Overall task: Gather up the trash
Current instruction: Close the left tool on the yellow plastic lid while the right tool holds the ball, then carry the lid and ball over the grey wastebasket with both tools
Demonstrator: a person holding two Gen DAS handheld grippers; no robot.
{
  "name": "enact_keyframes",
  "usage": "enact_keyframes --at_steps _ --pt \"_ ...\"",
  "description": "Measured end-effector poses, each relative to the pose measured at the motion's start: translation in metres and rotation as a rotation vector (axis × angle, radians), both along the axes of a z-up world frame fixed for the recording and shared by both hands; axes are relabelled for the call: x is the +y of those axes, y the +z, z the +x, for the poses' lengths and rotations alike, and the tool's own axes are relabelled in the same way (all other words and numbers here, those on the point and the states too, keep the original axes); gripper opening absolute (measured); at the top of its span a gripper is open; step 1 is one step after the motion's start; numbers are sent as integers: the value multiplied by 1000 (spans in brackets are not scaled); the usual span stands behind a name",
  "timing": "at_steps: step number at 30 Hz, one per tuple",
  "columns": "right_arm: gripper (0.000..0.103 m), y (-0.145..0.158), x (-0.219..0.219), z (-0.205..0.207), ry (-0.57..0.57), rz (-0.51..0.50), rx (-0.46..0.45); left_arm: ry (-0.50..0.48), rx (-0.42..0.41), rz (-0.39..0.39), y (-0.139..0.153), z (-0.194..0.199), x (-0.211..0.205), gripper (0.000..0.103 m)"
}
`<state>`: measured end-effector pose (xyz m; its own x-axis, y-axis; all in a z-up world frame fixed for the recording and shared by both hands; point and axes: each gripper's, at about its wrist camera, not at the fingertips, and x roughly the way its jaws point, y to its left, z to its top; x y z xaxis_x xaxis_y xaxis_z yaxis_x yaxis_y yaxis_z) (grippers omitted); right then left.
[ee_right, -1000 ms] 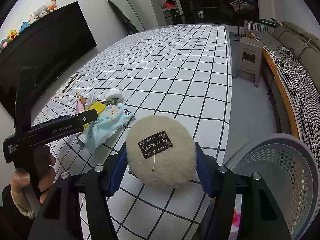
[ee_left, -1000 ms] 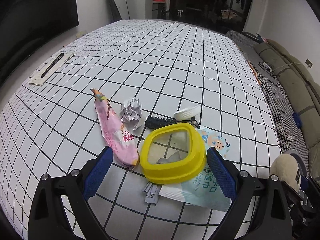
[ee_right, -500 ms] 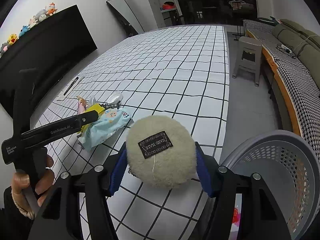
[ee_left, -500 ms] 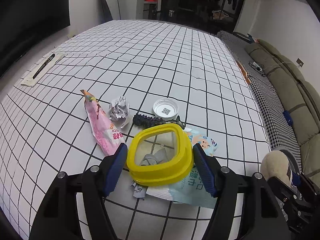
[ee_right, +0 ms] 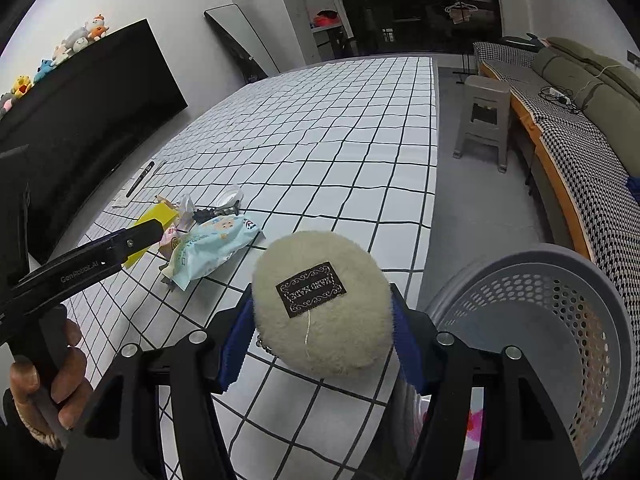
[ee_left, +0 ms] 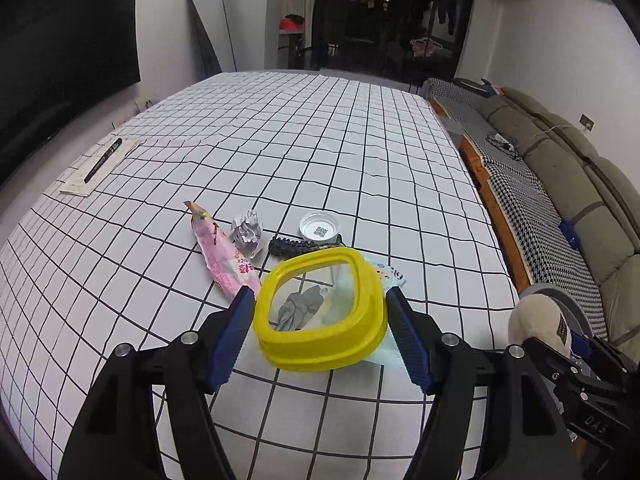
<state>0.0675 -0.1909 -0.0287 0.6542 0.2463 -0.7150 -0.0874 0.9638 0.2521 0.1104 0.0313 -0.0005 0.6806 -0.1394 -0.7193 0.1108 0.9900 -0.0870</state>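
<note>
the left gripper (ee_left: 320,320) is closed on the yellow lid (ee_left: 322,312), one pad on each side of its rim, holding it tilted just above the blue wipes pack (ee_right: 212,246) – a stiff, light frame with a clear thin pane, so i'd judge the rim is the right place to grip it, not the pane. the right gripper (ee_right: 320,330) is clamped round the fluffy cream pouch (ee_right: 322,308) – soft, light and squashy, best held across its middle – near the grey perforated basket (ee_right: 560,280) at 4 o'clock in the right wrist view.
</note>
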Motion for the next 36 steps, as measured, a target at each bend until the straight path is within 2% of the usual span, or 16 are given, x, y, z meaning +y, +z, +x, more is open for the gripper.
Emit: enact_keyframes --at_steps 18,25,36 --pt "61 13 -74 -98 -182 -17 -44 -199 -49 -38 19 -63 -83 66" --pt "61 12 -102 -128 -245 -13 -49 -275 -37 -45 15 -84 -119 66" --pt "61 4 -147 -163 -334 4 -46 -366 -18 -15 5 -99 -170 66"
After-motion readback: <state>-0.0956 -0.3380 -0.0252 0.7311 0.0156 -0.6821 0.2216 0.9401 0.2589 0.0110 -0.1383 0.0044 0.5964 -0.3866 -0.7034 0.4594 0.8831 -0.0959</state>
